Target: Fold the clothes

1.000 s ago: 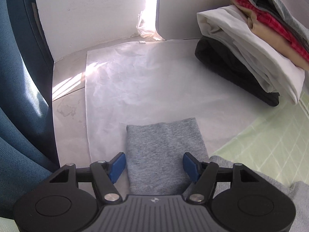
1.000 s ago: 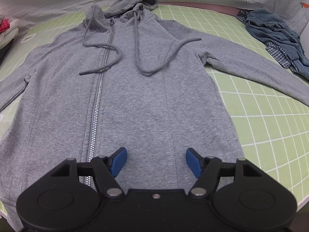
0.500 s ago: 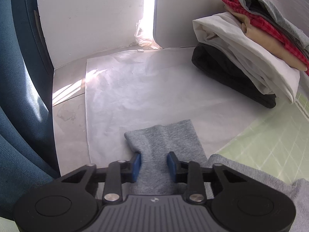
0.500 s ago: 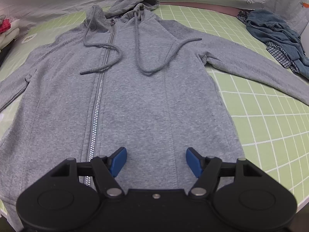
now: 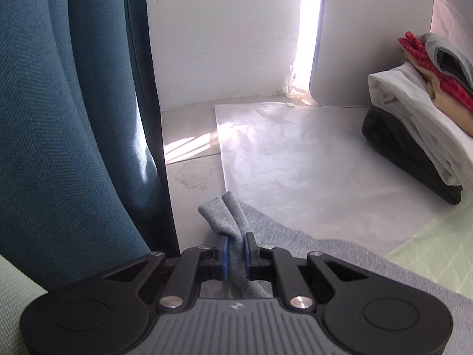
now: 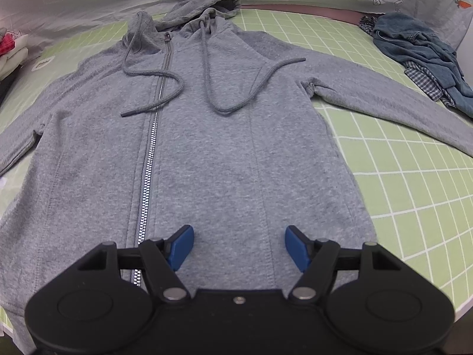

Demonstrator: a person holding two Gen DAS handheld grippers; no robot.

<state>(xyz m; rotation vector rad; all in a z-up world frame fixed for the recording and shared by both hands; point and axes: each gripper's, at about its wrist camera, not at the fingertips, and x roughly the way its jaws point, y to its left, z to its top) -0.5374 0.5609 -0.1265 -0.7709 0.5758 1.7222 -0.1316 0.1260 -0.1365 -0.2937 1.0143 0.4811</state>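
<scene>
The grey zip hoodie [image 6: 207, 153] lies face up and spread flat on the table, over a green grid mat [image 6: 414, 201], zipper closed, hood toward the far edge, drawstrings loose across the chest, both sleeves stretched out toward the side edges. Its left sleeve cuff [image 5: 227, 216] reaches past the mat onto a white sheet [image 5: 310, 159] near the table's left edge.

A second ago that cuff lay flat between wide-open pads. Now the left tool [image 5: 235, 251] is closing on it, the last gap going, and the blue pads already press the cloth: the cuff is bunched into a ridge standing up between them, and its tip has lifted off the sheet. The view has also swung toward the blue curtain [image 5: 74, 118] at the left, so the pull on the sleeve has probably begun. That suggests the first fold is under way: the sleeve can now be carried across the body.

The right tool [image 6: 238, 247] has not moved; it hovers over the hoodie's lower front near the hem, pads wide apart and nothing between them, the zipper just to their left.

Further out, a stack of folded clothes [image 5: 419, 124] sits at the far left corner, and a crumpled denim garment [image 6: 419, 56] waits at the far right.
</scene>
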